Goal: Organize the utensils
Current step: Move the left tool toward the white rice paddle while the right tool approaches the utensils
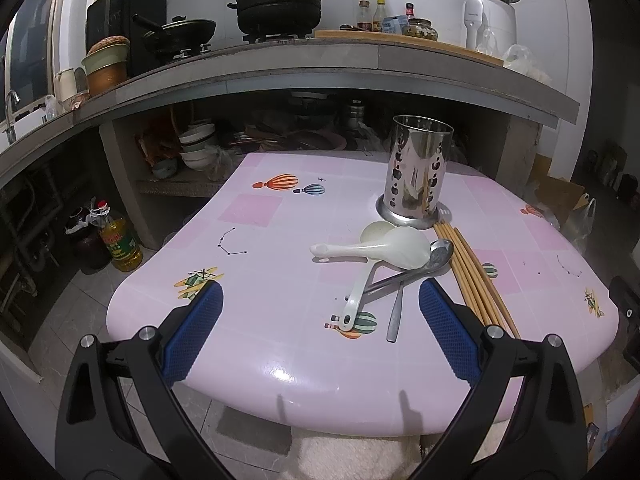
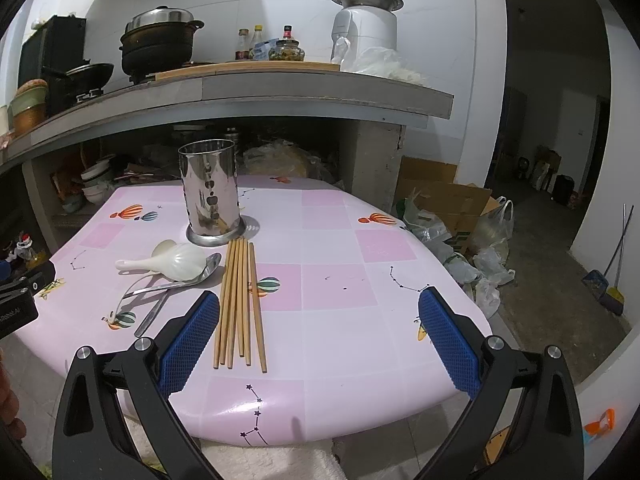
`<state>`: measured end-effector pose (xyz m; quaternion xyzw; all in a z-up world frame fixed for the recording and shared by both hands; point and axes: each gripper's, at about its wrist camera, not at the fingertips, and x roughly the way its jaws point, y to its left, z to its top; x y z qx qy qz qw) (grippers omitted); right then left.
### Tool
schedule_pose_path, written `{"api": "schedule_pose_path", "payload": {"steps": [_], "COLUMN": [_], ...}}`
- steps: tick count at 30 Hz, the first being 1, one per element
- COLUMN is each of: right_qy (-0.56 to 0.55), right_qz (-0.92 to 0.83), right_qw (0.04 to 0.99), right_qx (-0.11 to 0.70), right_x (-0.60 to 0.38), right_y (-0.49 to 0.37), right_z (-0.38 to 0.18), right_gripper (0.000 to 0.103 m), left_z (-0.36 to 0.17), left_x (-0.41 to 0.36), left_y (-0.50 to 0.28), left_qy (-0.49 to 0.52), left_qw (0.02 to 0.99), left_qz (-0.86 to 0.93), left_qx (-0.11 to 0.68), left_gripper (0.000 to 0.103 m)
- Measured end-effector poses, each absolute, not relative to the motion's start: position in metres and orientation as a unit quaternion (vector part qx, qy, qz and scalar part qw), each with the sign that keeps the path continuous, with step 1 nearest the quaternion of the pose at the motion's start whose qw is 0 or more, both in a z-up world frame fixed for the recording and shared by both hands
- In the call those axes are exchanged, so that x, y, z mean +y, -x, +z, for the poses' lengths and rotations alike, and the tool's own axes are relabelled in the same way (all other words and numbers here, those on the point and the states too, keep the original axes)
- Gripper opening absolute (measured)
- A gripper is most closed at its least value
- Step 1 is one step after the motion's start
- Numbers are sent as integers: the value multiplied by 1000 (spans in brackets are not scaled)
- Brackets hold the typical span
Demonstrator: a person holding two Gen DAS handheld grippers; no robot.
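Observation:
A shiny perforated steel utensil holder (image 1: 418, 170) (image 2: 211, 194) stands upright on the pink table (image 1: 280, 216) (image 2: 340, 248). In front of it lie two white rice spoons (image 1: 384, 250) (image 2: 168, 262), metal spoons (image 1: 424, 266) (image 2: 188, 278) crossed under them, and several wooden chopsticks (image 1: 476, 284) (image 2: 240, 304) side by side. My left gripper (image 1: 320, 300) is open, hovering over the table's near edge, just short of the spoon handles. My right gripper (image 2: 320, 312) is open above the near edge, its left finger (image 2: 188, 344) beside the chopsticks' near ends.
A concrete counter (image 1: 320, 68) behind the table carries pots, a wok, bottles and a white appliance. Bowls are stacked on the shelf below (image 1: 198, 146). An oil bottle (image 1: 118, 240) stands on the floor at left. Cardboard box and plastic bags (image 2: 460, 224) lie on the floor at right.

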<state>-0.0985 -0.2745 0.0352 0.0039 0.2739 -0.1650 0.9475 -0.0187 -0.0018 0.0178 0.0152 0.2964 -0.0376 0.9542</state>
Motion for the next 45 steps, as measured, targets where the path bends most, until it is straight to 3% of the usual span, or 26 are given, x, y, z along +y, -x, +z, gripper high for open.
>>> {"api": "schedule_pose_path", "payload": {"steps": [26, 39, 45], "right_qy": [-7, -23, -23], "right_qz": [-160, -137, -132], "right_qw": [946, 906, 900], "right_qx": [281, 400, 415], "right_x": [-271, -280, -286], "right_y": [98, 60, 26], "right_z": [32, -25, -38], "right_gripper": [97, 97, 97], "left_z": [10, -51, -64], "left_x": [-4, -22, -28], "left_y": [19, -16, -48], "left_qy": [-18, -71, -84], "left_qw": [950, 893, 884], "left_qz": [-41, -44, -42], "left_qx": [310, 443, 458], "left_gripper": [95, 95, 95]}}
